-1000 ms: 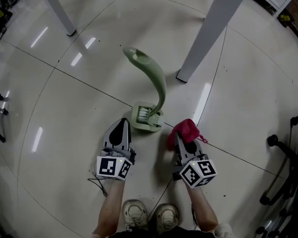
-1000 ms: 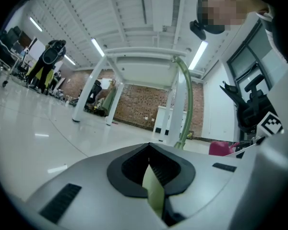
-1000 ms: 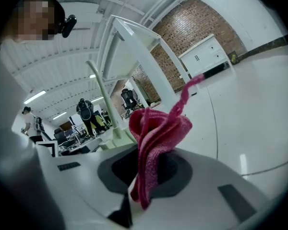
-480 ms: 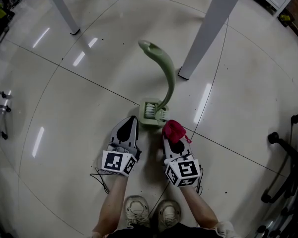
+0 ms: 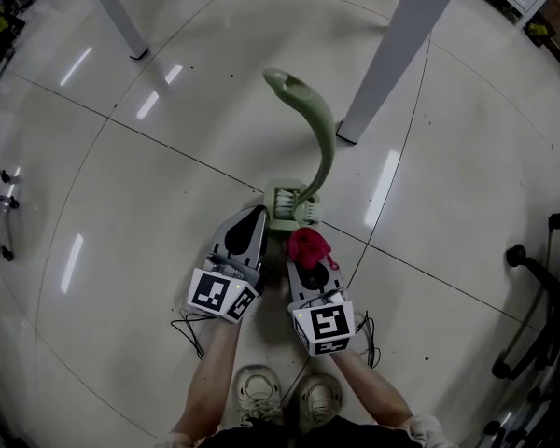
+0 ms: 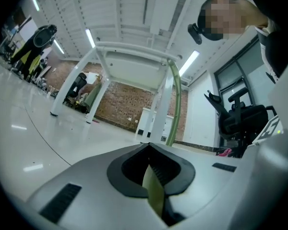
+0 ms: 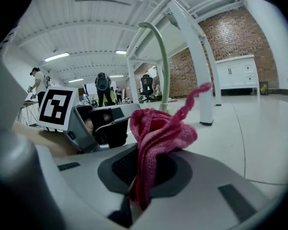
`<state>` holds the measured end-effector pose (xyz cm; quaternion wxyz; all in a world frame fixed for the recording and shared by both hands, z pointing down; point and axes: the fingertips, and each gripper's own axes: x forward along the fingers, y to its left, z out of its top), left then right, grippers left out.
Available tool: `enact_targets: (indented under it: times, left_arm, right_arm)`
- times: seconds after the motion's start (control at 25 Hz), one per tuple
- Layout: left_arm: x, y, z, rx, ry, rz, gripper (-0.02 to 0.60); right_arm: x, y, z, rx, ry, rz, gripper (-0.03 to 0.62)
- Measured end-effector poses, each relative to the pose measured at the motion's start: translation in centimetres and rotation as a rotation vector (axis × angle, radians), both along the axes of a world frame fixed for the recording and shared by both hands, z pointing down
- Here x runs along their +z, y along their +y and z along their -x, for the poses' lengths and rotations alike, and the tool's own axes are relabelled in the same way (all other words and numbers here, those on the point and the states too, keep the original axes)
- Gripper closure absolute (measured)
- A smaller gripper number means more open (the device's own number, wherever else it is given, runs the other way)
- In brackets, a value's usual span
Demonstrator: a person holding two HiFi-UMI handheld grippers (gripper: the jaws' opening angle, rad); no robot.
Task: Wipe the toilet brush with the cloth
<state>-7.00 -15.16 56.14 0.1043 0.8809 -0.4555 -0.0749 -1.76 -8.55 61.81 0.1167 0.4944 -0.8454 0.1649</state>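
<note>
Claws first: the left claw [image 5: 258,214] has its jaws together, with a thin pale-green sliver at the seam that I cannot identify. The right claw [image 5: 306,256] is clamped on the red cloth [image 5: 308,244]. On the floor [image 5: 121,203], a white furniture leg [image 5: 392,54] stands beyond the green toilet brush [image 5: 327,152]. The brush's long axis is upright and its base sits just ahead, between both claws. The cloth-bearing right claw is near, with nothing between it and the brush.
</note>
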Motion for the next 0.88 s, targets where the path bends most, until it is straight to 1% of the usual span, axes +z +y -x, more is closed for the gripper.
enact_targets:
  times: [0.16, 0.24, 0.48, 0.56, 0.64, 0.68, 0.72, 0.84, 0.88]
  left_arm:
    - [0.0, 0.1, -0.1, 0.019, -0.007, -0.002, 0.577]
    - [0.0, 0.1, 0.2, 0.014, -0.017, -0.003, 0.577]
    - [-0.3, -0.4, 5.2, -0.104, -0.012, -0.012, 0.577]
    - [-0.2, -0.3, 6.2, -0.124, -0.015, -0.012, 0.577]
    - [-0.2, -0.1, 6.6, -0.121, -0.014, -0.009, 0.577]
    - [-0.2, 0.1, 6.4, -0.098, -0.007, -0.008, 0.577]
    - [-0.3, 0.5, 6.0, -0.053, 0.008, -0.010, 0.577]
    - [-0.9, 2.7, 4.3, 0.155, 0.048, -0.039, 0.576]
    - [-1.1, 3.2, 3.8, 0.211, 0.042, -0.053, 0.557]
  right_arm:
    - [-0.3, 0.0, 2.2, -0.066, 0.017, -0.018, 0.562]
    - [-0.3, -0.1, 3.0, -0.092, 0.021, -0.023, 0.562]
    - [-0.2, -0.7, 5.6, -0.151, 0.019, -0.035, 0.562]
    - [0.2, -0.9, 6.5, -0.170, 0.027, -0.036, 0.562]
    - [0.2, -0.9, 7.0, -0.183, 0.030, -0.034, 0.562]
    - [0.0, -0.8, 7.0, -0.186, 0.024, -0.033, 0.562]
    - [-0.3, -0.6, 6.8, -0.185, 0.014, -0.031, 0.562]
    - [-0.7, 0.5, 4.9, -0.139, -0.021, -0.002, 0.562]
    - [-0.6, 0.8, 3.9, -0.111, -0.028, 0.014, 0.562]
